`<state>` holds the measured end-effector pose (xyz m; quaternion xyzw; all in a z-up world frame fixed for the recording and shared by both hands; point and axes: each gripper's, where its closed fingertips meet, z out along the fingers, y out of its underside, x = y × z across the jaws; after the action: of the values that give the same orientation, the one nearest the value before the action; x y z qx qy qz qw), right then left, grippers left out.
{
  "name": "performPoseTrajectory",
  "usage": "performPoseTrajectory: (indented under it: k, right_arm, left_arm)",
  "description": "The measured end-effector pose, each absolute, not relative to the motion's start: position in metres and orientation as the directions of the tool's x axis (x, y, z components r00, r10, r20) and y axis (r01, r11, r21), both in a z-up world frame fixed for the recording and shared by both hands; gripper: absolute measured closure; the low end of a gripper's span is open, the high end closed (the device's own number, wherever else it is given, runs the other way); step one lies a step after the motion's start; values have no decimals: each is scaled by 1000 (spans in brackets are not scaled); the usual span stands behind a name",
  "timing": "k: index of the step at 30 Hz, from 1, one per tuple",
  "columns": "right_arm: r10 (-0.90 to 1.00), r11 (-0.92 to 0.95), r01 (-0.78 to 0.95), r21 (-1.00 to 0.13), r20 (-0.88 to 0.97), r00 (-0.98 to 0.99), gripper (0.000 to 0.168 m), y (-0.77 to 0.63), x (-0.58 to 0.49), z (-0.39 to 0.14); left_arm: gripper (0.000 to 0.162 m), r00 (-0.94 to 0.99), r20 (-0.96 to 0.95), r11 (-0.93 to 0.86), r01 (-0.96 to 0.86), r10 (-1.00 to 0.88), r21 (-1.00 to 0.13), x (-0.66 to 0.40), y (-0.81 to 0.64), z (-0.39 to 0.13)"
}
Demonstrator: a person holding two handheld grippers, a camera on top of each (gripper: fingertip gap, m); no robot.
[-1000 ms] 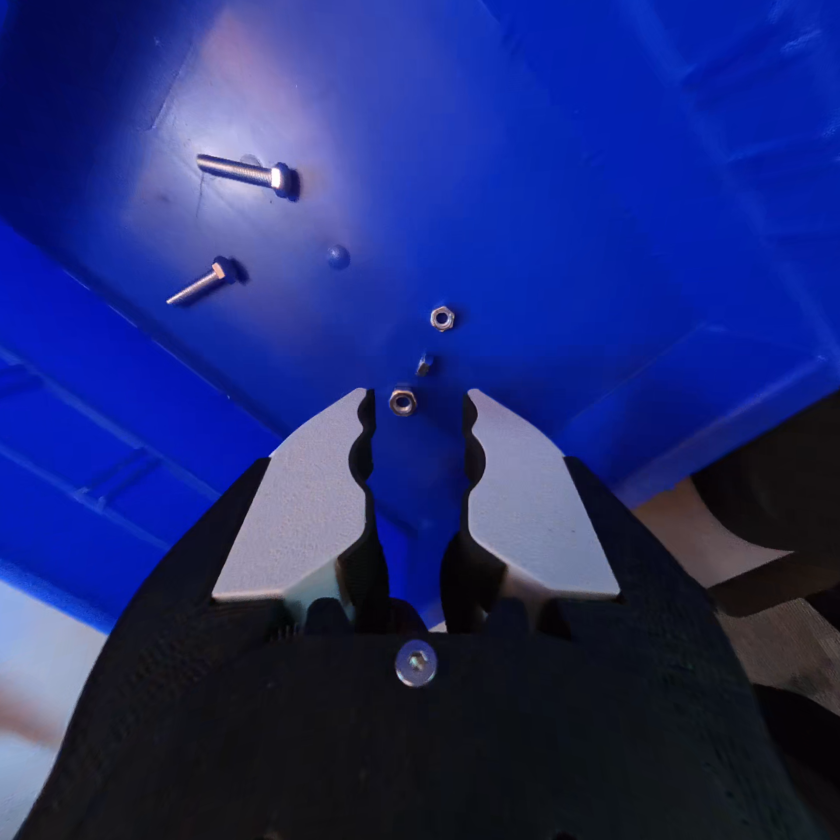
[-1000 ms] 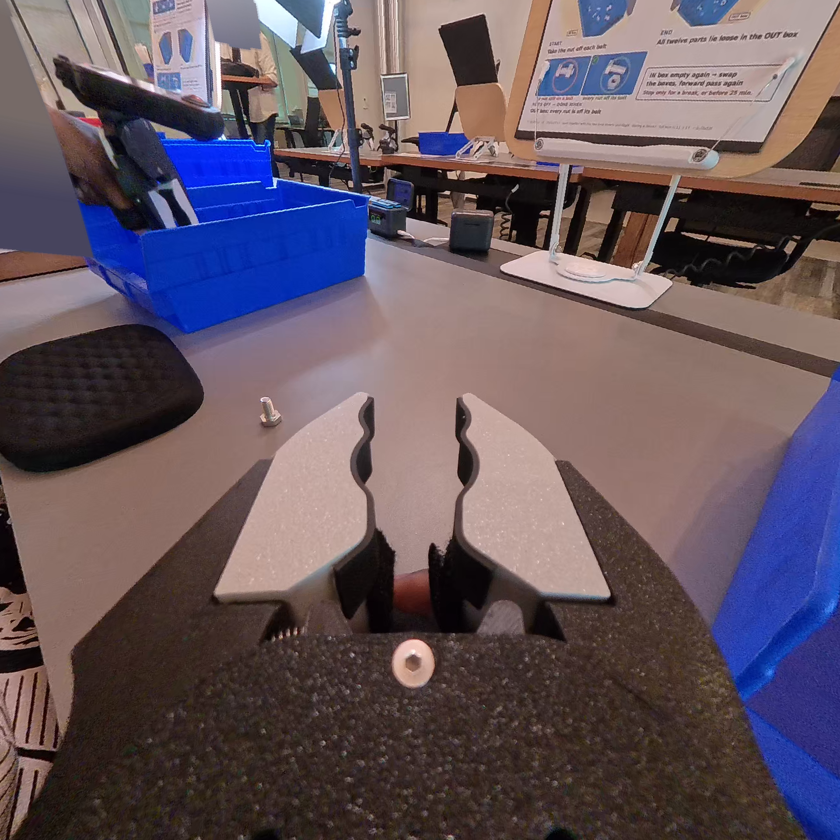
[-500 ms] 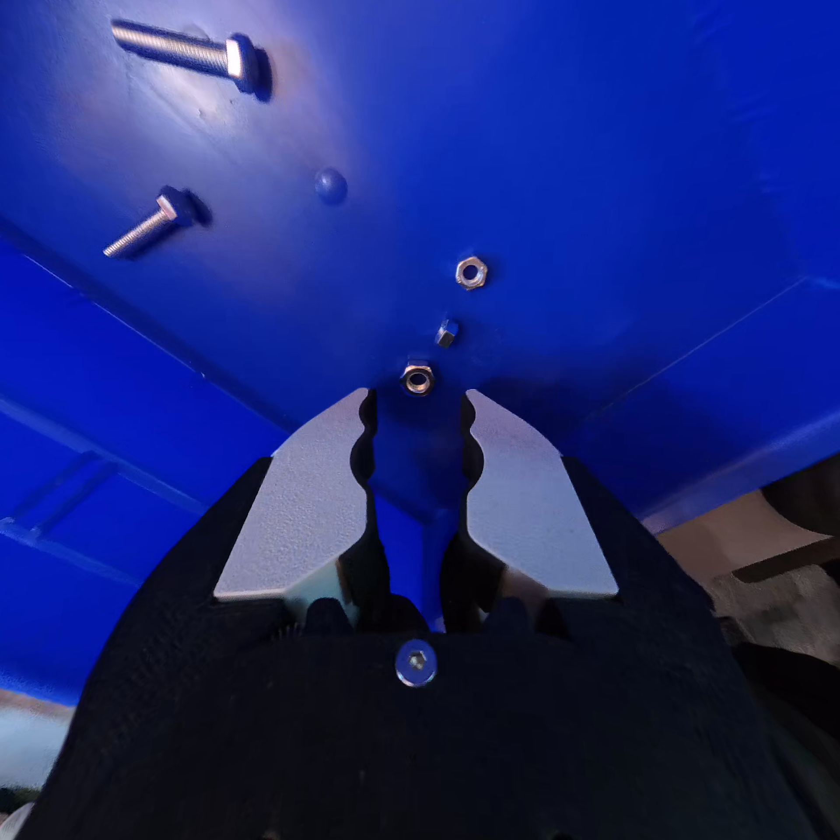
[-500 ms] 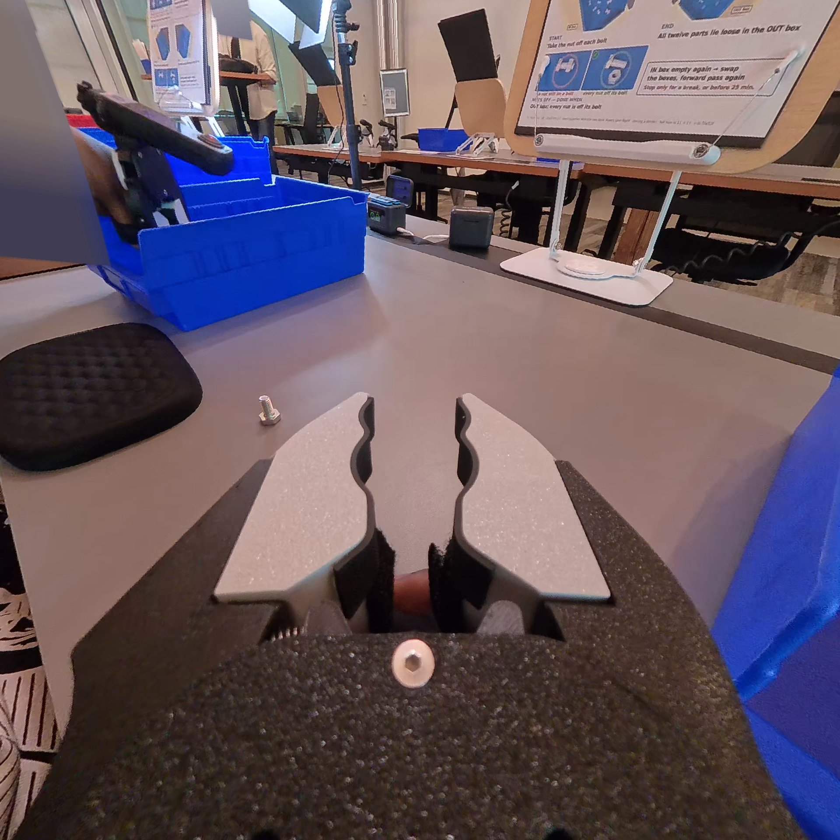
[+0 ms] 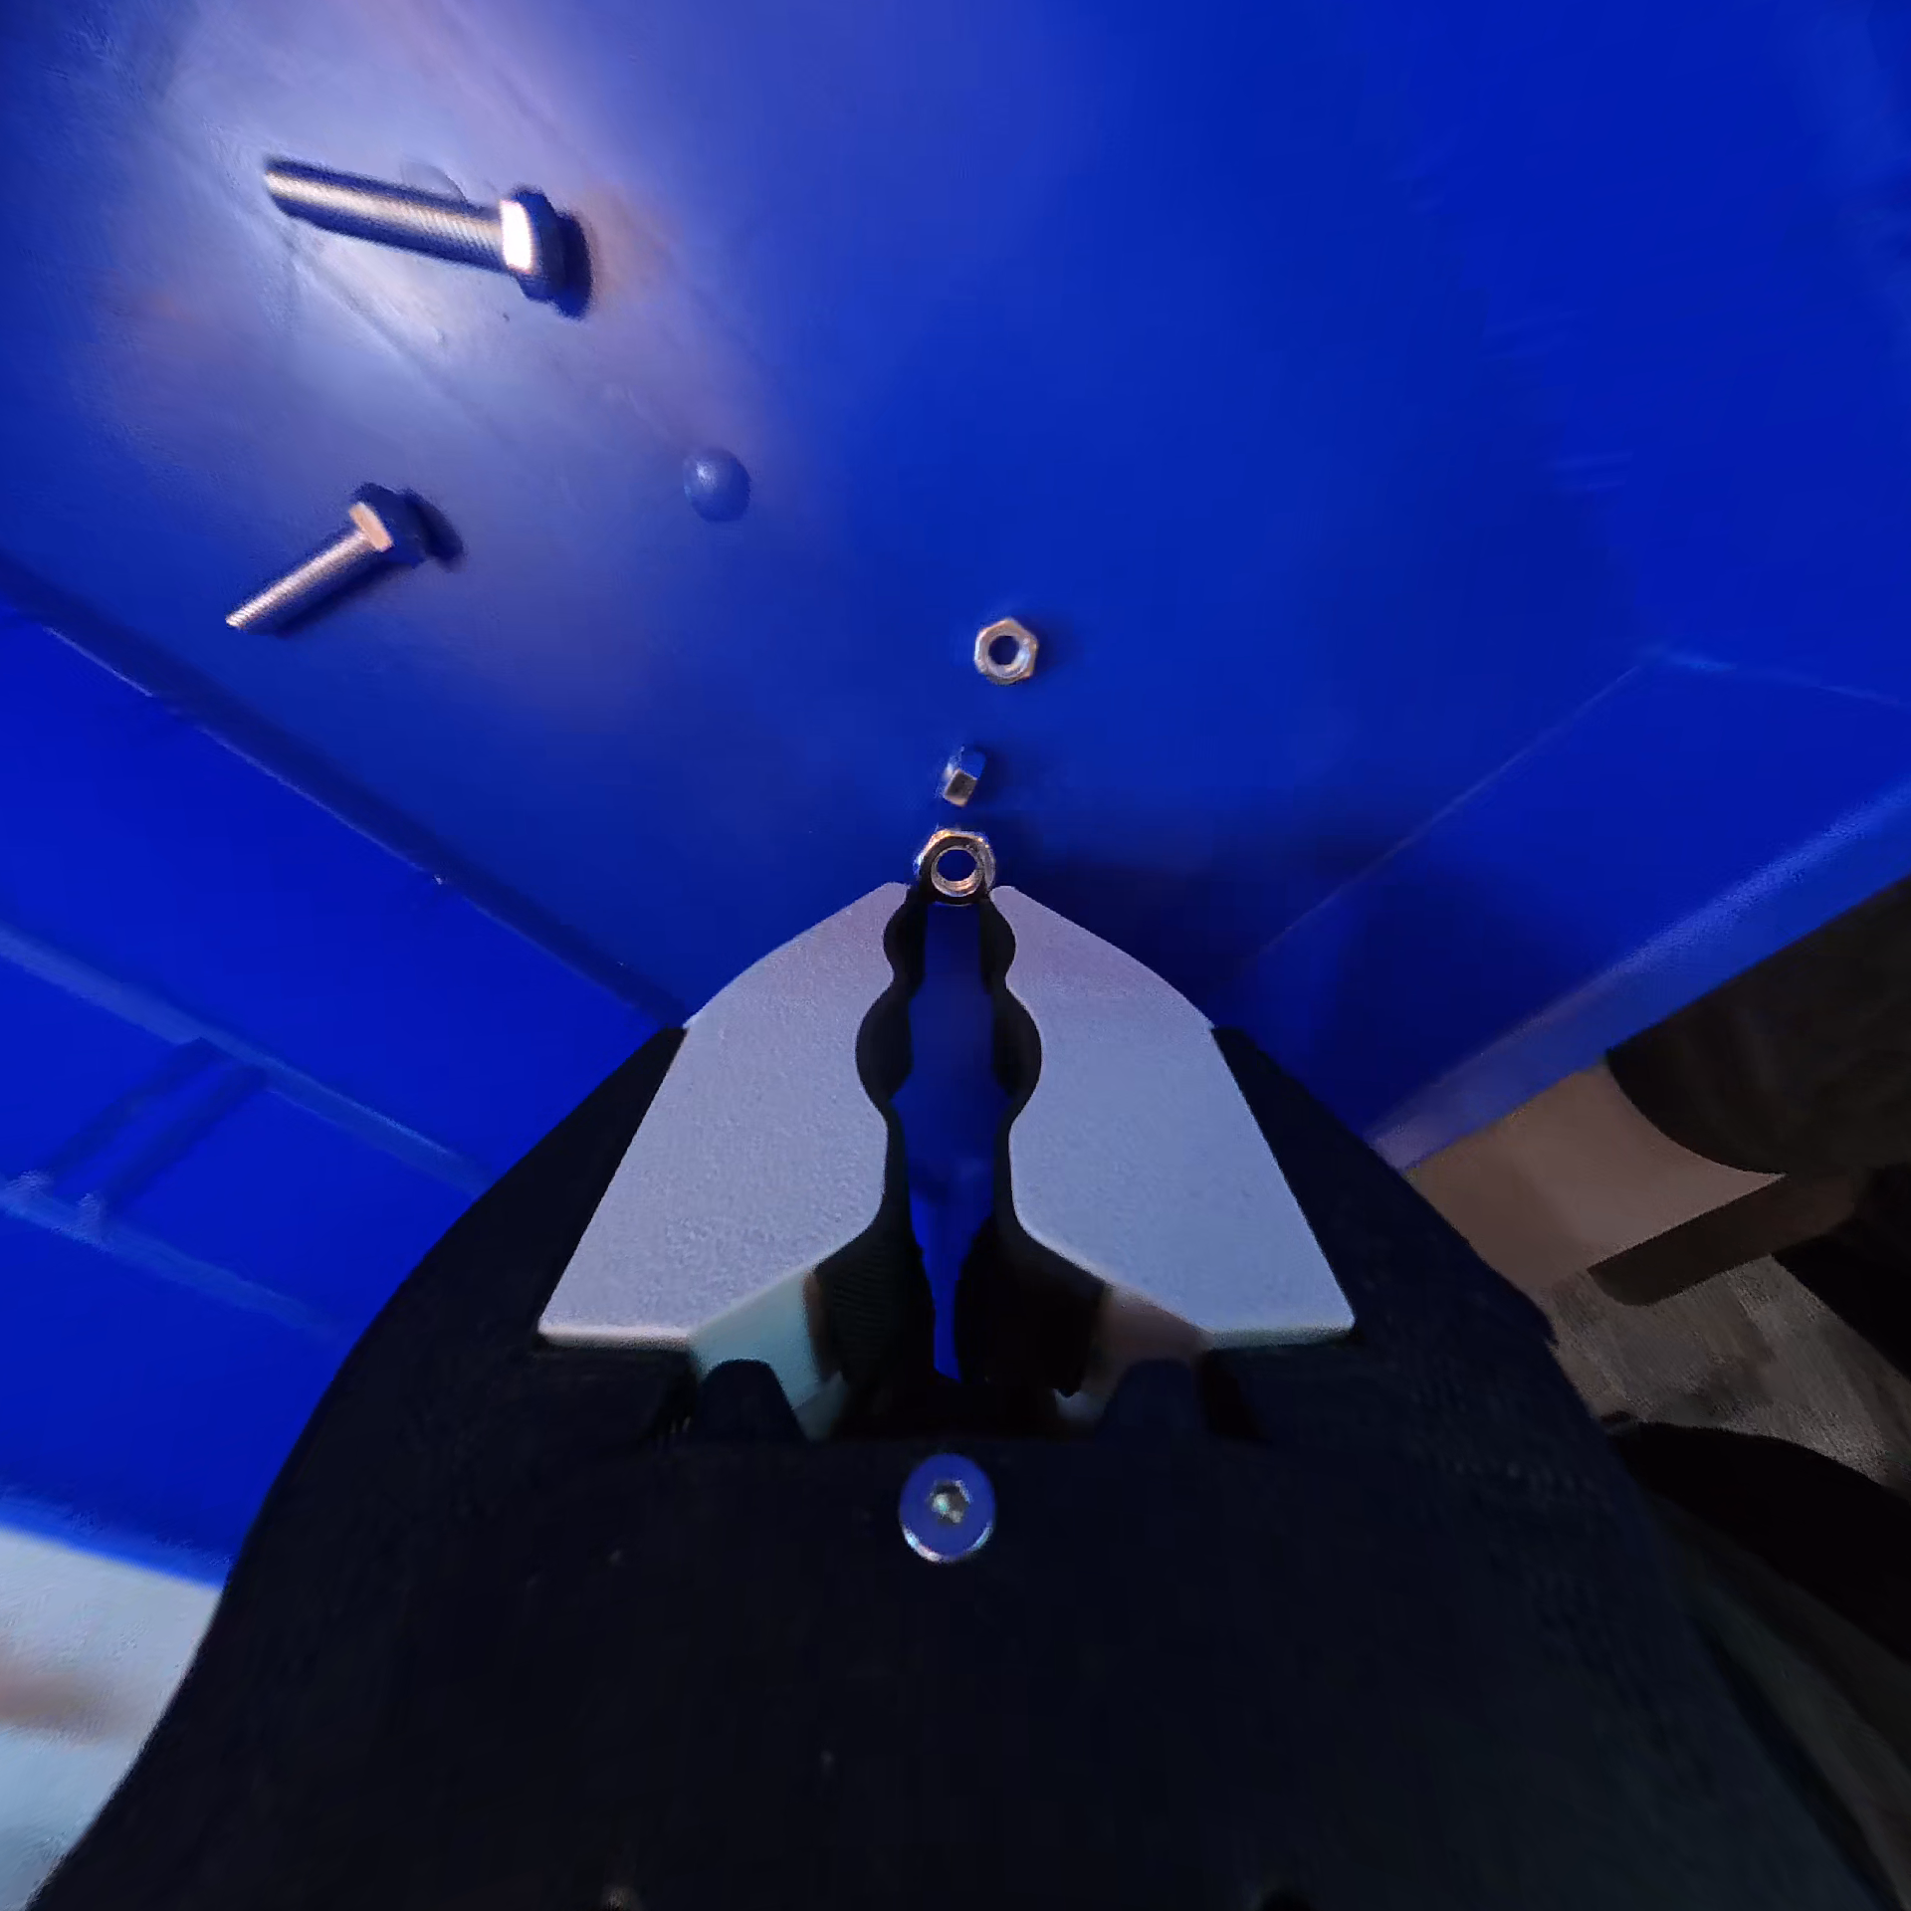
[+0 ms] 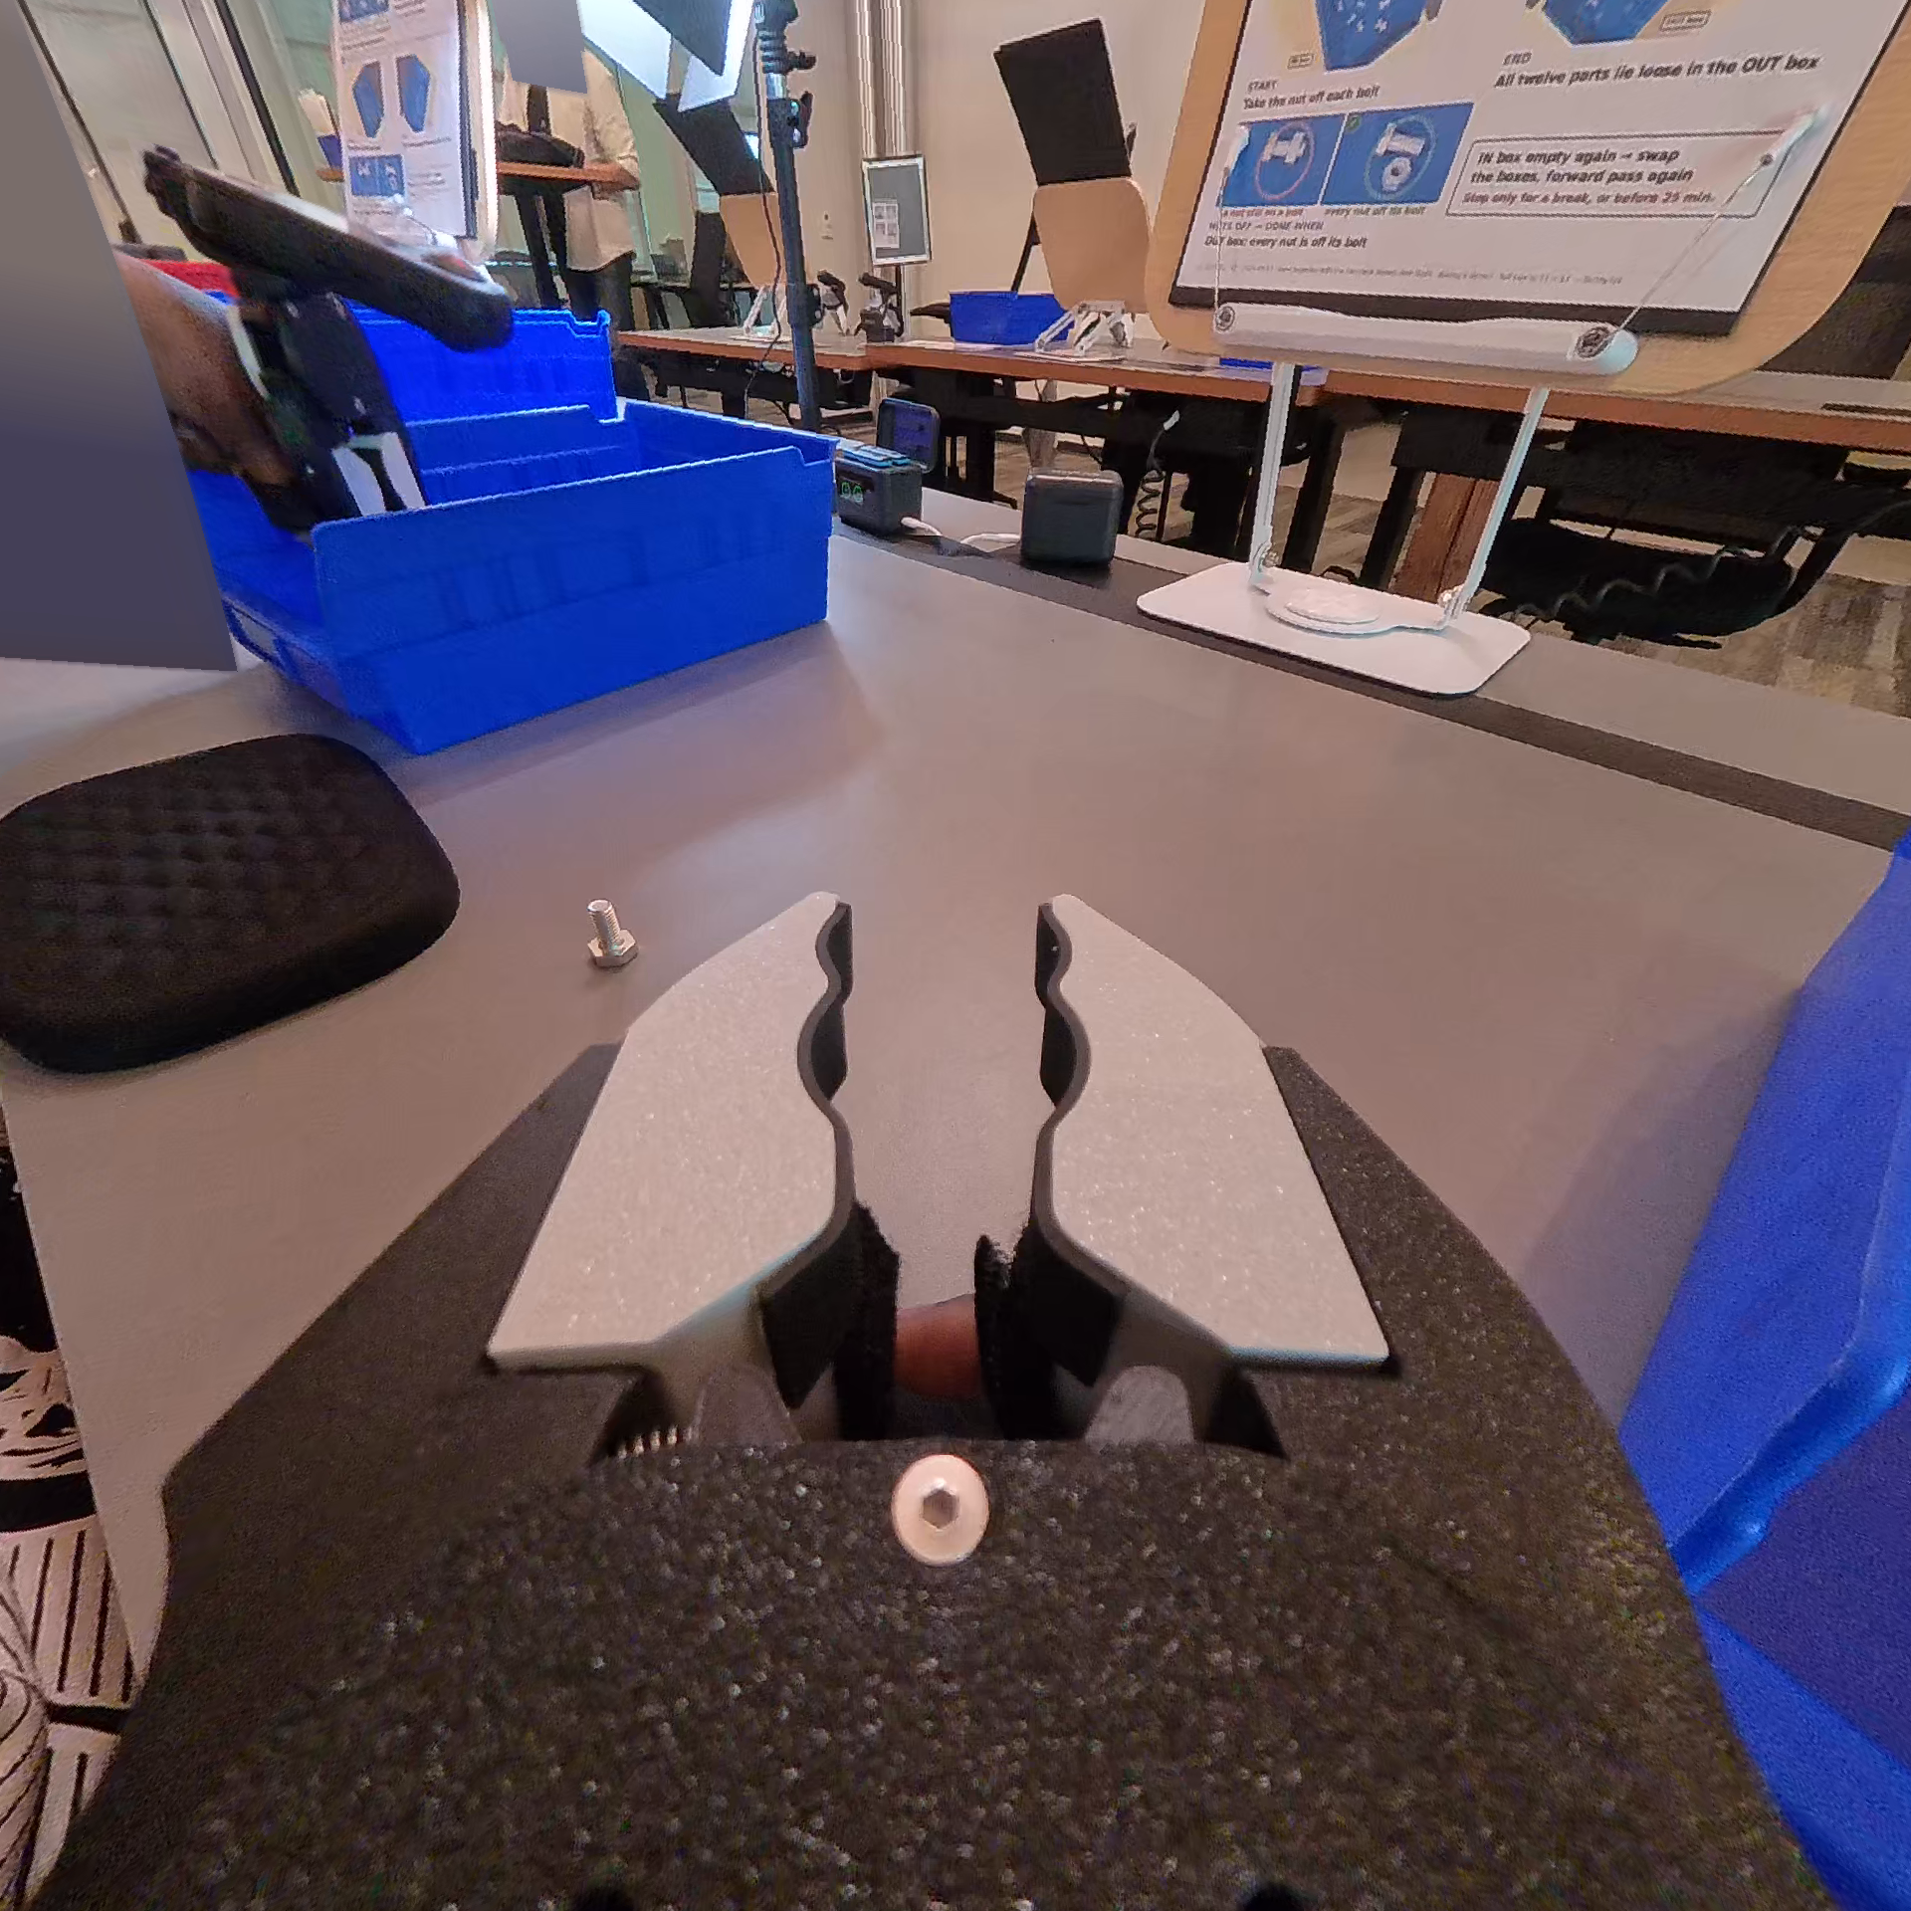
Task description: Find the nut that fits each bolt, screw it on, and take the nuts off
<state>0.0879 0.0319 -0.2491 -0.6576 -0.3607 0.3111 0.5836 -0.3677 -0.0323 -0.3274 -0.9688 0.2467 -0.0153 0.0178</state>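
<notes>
Left gripper (image 5: pixel 953 898) reaches into the blue bin (image 5: pixel 1344 414), its tips pinching a nut (image 5: pixel 958 867) on the bin floor near a corner. Right gripper (image 6: pixel 943 915) hovers spread above the bench (image 6: pixel 1293 879), a short bolt (image 6: pixel 608 934) just beside it.

Blue bin (image 5: pixel 1241 310), silver nuts (image 5: pixel 1005 651), grey-and-black claw (image 5: pixel 957 900)

A training or test lab set up as an open workroom: beyond the fingers, rows of long wooden tables (image 6: pixel 1086 357) carry blue parts bins (image 6: pixel 538 579), and an instruction board (image 6: pixel 1530 155) on a white stand faces the grey worktable (image 6: pixel 1189 827), with a light stand (image 6: pixel 786 207) behind.
</notes>
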Motion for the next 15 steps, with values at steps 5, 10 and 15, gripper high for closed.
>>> performPoseTrajectory:
  k: [5, 10, 15]
  right_arm:
    - [838, -64, 112, -992, 8, 545, 134, 32, 88, -250]
    - [839, -62, 115, -991, 11, 544, 134, 32, 87, -250]
    - [840, -63, 115, -991, 10, 543, 134, 32, 87, -250]
  left_arm:
    - [151, 856, -3, -835, -506, -517, -216, -346, -28, -286]
    - [151, 789, -26, -672, -540, -614, -507, -287, -25, -226]
    - [152, 632, -58, -473, -634, -773, -612, -201, -41, -207]
